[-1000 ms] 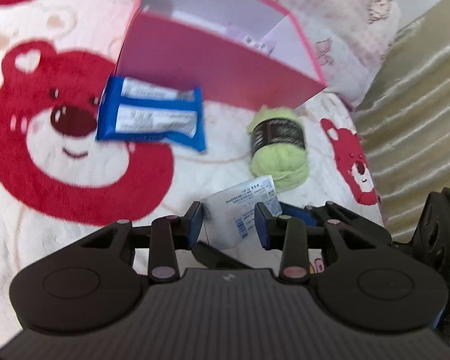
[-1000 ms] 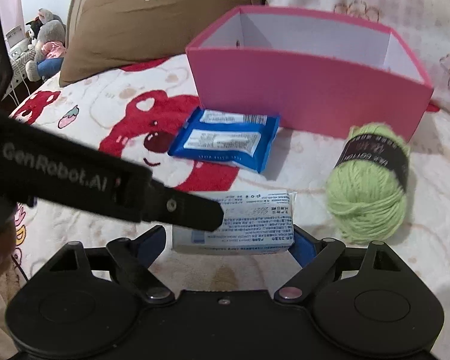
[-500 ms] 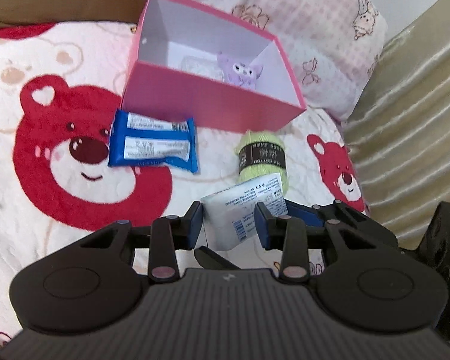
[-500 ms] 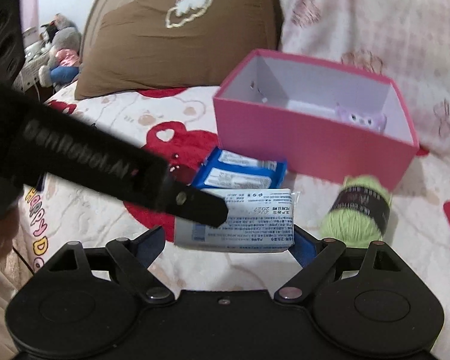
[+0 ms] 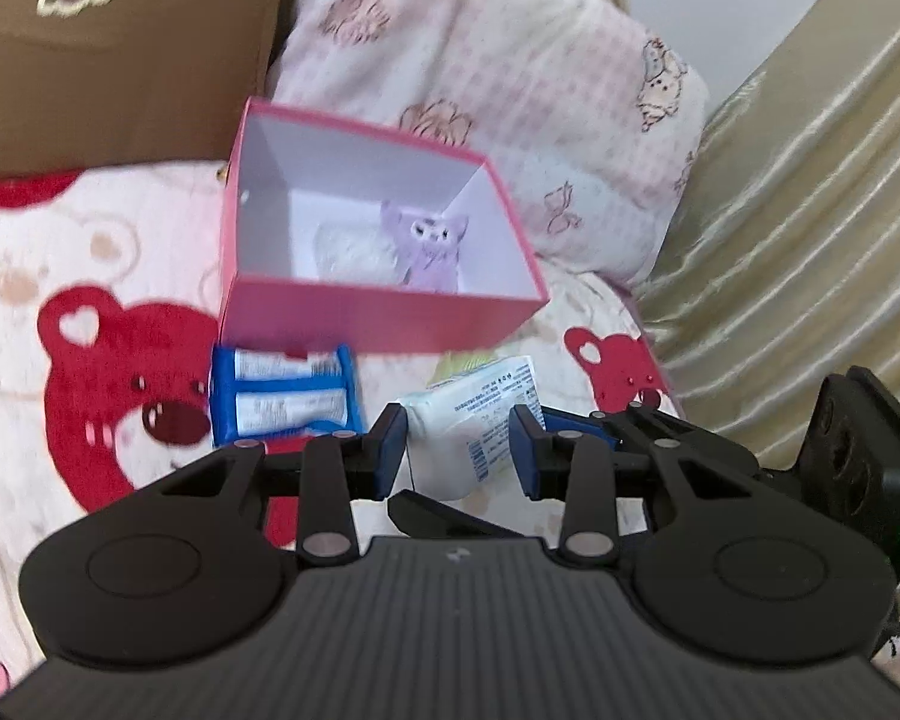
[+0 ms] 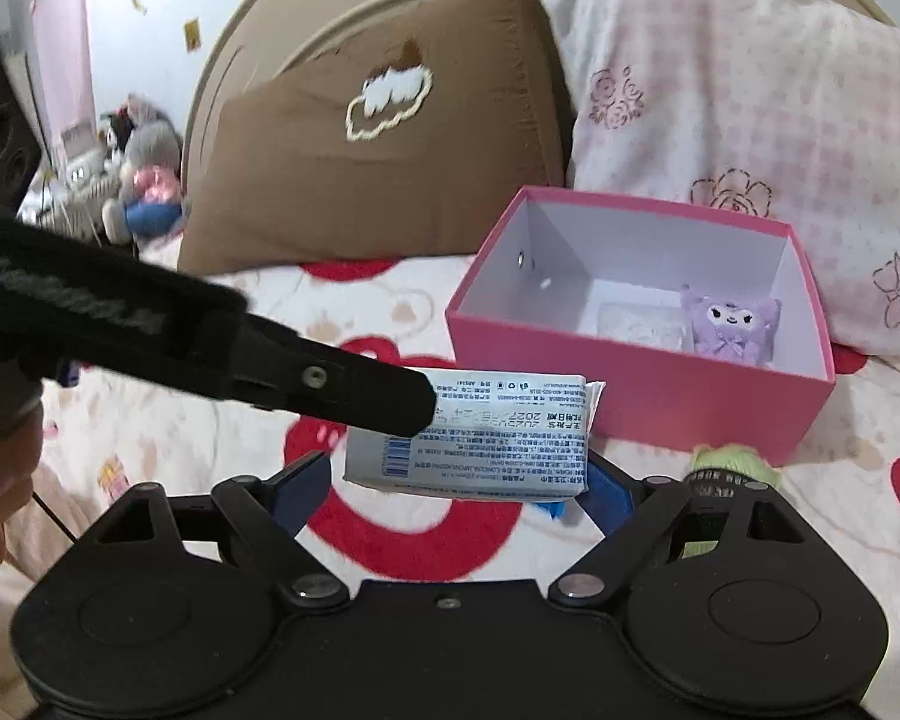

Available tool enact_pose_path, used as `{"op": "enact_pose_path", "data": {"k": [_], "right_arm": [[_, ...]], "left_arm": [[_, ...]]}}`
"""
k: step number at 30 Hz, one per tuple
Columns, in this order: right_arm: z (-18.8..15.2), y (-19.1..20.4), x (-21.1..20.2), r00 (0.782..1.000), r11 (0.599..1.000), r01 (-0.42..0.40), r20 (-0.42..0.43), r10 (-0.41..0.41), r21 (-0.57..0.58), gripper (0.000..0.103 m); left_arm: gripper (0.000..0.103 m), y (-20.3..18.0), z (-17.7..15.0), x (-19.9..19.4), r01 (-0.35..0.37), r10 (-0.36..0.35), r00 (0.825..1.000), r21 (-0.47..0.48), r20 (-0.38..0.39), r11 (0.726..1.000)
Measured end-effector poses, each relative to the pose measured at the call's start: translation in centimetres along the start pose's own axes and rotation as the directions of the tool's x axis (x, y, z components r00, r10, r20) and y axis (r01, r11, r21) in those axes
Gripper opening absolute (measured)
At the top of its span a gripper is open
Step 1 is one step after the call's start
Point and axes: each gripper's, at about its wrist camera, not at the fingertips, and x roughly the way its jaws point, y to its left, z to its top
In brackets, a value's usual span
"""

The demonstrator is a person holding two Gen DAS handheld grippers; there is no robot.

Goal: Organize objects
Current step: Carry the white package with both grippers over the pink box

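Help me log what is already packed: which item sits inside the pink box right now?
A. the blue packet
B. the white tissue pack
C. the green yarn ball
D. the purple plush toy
D: the purple plush toy sits in the far right corner of the pink box, while the yarn and the blue packet lie outside on the blanket.

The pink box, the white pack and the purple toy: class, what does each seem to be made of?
Pink box: probably stiff matte card, with straight thin walls and a white lining.
White pack: apparently soft plastic film, printed, with a crimped end.
Purple toy: likely plush fabric, with a fuzzy outline.
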Motion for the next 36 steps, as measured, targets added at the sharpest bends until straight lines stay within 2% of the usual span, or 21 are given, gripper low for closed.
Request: {"op": "enact_pose_path", "data": {"k": [5,9,11,15,18,21,26,30,36], "right_arm": [[1.5,-0.5,-1.1,0.998,1.000,-0.024,0.049,0.024,-0.004,0.090],[2.7,-0.6,-1.4,0.998,1.000,-0.006,0.068,0.007,-0.018,0.090],[3.4,-0.7,-1.5,0.996,0.999,0.011,0.087,-0.008,-0.036,0.090],[4.4,-1.1,-1.6,0.997,0.999,0.020,0.081,-0.018,-0.029,0.090],[4.8,-1.3,-2.0,0.996,1.000,-0.009,0.090,0.012,-0.030,0.090],[5.4,-1.7,-2.3,0.996,0.999,-0.022,0.085,0.024,-0.030,0.090],[7.1,-2.4,-2.5,0.996,0.999,-0.028,0.085,0.030,-0.029,0.090],[8.7,-3.0,-1.9,0.998,0.998,0.009,0.067,-0.005,-0.064,0.081],[10.6,-4.9,0.0,1.000,0.998,0.015,0.022,-0.014,-0.056,0.071]], "left_arm": [[0.035,-0.8,1.7,-0.3,-0.014,0.014,1.000,0.007,0.010,1.000],[0.035,-1.5,2.6,-0.6,-0.019,0.019,0.999,0.002,0.029,1.000],[0.035,-1.6,3.0,-0.6,0.001,-0.001,0.999,-0.003,0.033,1.000],[0.035,-1.2,3.8,-0.5,0.000,0.001,0.999,-0.030,0.041,1.000],[0.036,-1.2,4.7,-1.1,0.044,-0.045,0.996,0.008,0.078,0.999],[0.036,-1.0,5.8,-1.2,0.075,-0.074,0.994,-0.016,0.078,0.997],[0.036,-1.1,7.6,-0.3,0.062,-0.059,0.994,-0.029,0.092,0.998],[0.036,-0.6,9.4,1.5,0.035,-0.032,0.997,-0.049,0.075,0.998],[0.036,0.4,12.5,5.0,0.012,-0.008,0.999,-0.095,0.040,0.995]]}}
